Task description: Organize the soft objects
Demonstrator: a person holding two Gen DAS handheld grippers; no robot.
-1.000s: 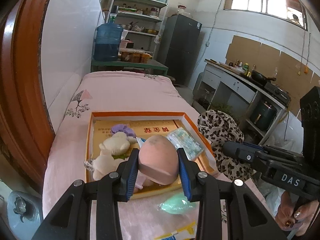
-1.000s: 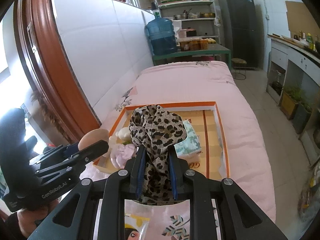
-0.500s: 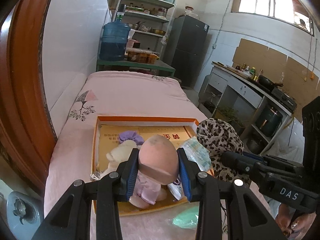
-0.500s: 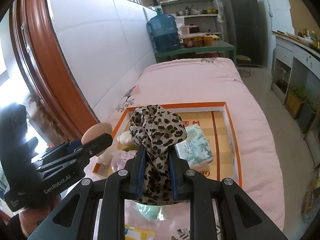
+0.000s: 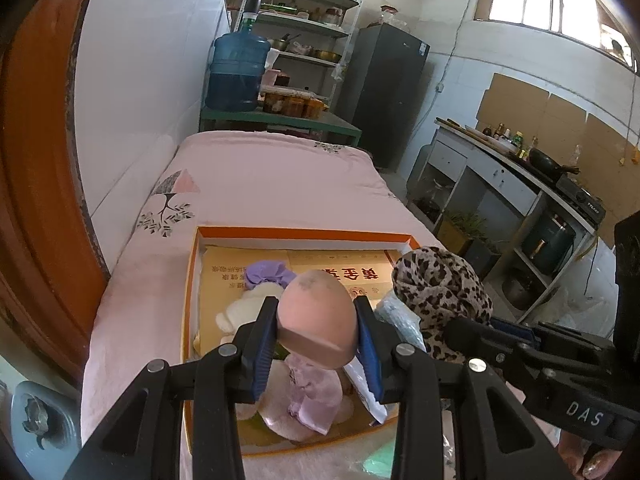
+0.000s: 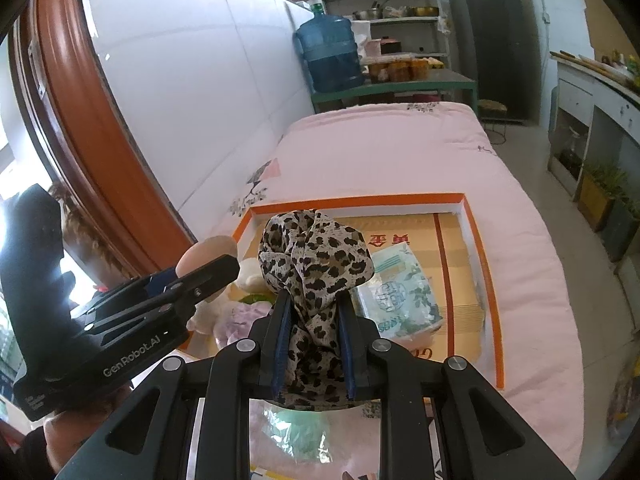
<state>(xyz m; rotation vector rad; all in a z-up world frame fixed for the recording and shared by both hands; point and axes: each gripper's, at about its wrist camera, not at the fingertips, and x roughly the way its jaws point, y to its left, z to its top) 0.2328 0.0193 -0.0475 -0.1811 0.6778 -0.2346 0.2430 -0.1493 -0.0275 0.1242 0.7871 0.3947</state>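
My left gripper [image 5: 316,320] is shut on a peach egg-shaped sponge [image 5: 316,308] and hangs over the near left part of an orange-rimmed box [image 5: 304,234]. My right gripper [image 6: 313,300] is shut on a bunched leopard-print cloth [image 6: 314,248] above the box's near edge [image 6: 360,202]. Inside the box lie a white plush toy [image 5: 244,312], a purple scrunchie [image 5: 268,274], a pale pink cloth [image 5: 312,396] and a tissue pack [image 6: 396,292]. The two grippers sit side by side, the sponge [image 6: 208,248] left of the cloth.
The box rests on a pink bedspread [image 6: 400,152]. A white tiled wall and a brown wooden frame [image 6: 80,140] run along the left. A green item in clear wrap [image 6: 304,428] lies in front of the box. A blue water jug [image 5: 236,72] stands beyond the bed, a kitchen counter [image 5: 500,168] on the right.
Both grippers have moved forward and slightly down over the box, each keeping its grip. The box's contents now sit closer beneath the fingers.
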